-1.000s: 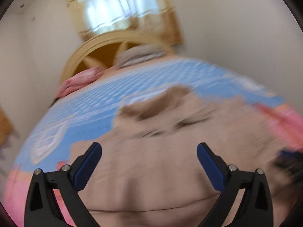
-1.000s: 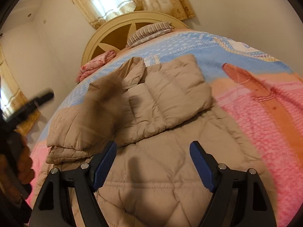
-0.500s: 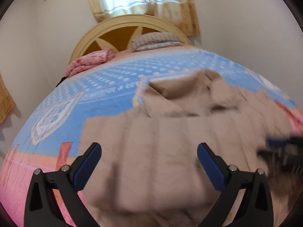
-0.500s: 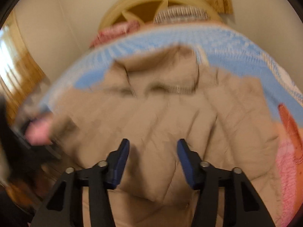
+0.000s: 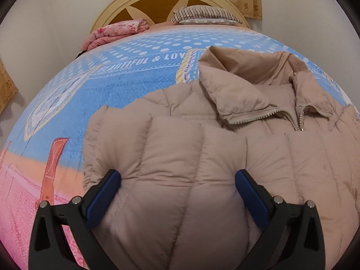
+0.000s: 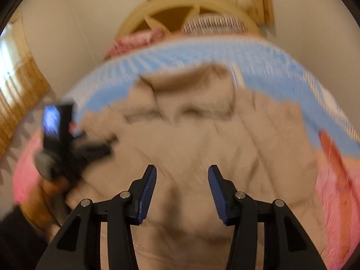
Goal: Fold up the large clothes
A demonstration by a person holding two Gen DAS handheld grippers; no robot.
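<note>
A beige quilted puffer jacket lies on the bed, collar and zipper toward the headboard, with a sleeve folded across its front. My left gripper is wide open and low over that folded sleeve, its blue pads on either side of the puffy fabric without pinching it. The right wrist view is motion-blurred: the jacket fills its middle and my right gripper hangs above it, partly open and empty. The left gripper and the hand holding it show at the left there.
The bed has a blue, orange and pink printed cover. A pink folded blanket and a striped pillow lie by the curved wooden headboard. Curtains hang behind it, and the wall is close on both sides.
Both grippers have swung to face the headboard and dropped closer to the jacket. The right gripper has narrowed from wide open to partly open. The left stays wide open.
</note>
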